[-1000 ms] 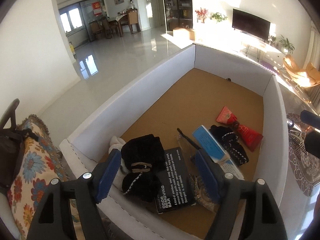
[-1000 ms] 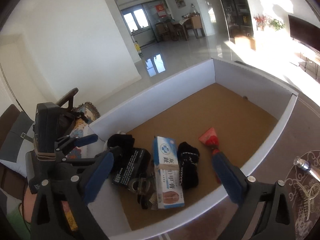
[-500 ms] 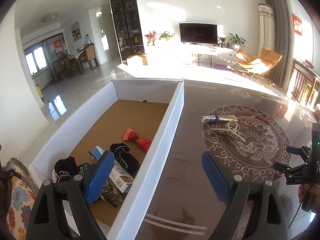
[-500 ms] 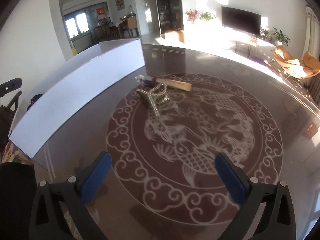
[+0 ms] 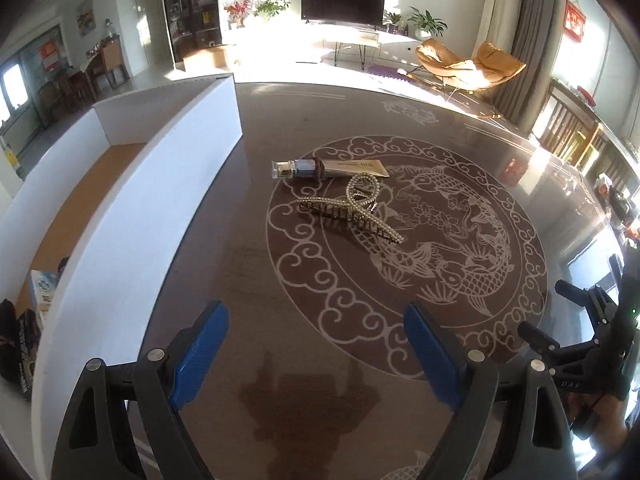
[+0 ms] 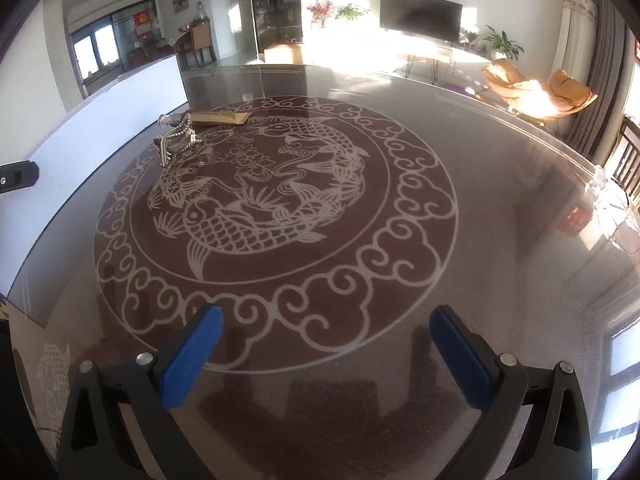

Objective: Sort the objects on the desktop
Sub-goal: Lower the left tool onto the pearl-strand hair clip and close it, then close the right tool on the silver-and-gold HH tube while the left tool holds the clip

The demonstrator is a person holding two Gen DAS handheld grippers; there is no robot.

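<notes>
Now both blue-padded grippers, left [image 5: 316,348] and right [image 6: 326,354], gape empty, well short of pearl-studded gold hair claw [image 5: 352,214] touching silver cosmetic tube [image 5: 332,168].

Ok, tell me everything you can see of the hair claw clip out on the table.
The hair claw clip is gold-toned, apparently metal, set with rows of small pale stones or pearls. Its looped handles cross at a central hinge, and its two long toothed jaws spread out along the table. It lies on its side on the fish medallion, just in front of the cosmetic tube, possibly touching it. No hand-held gripper touches it.
</notes>
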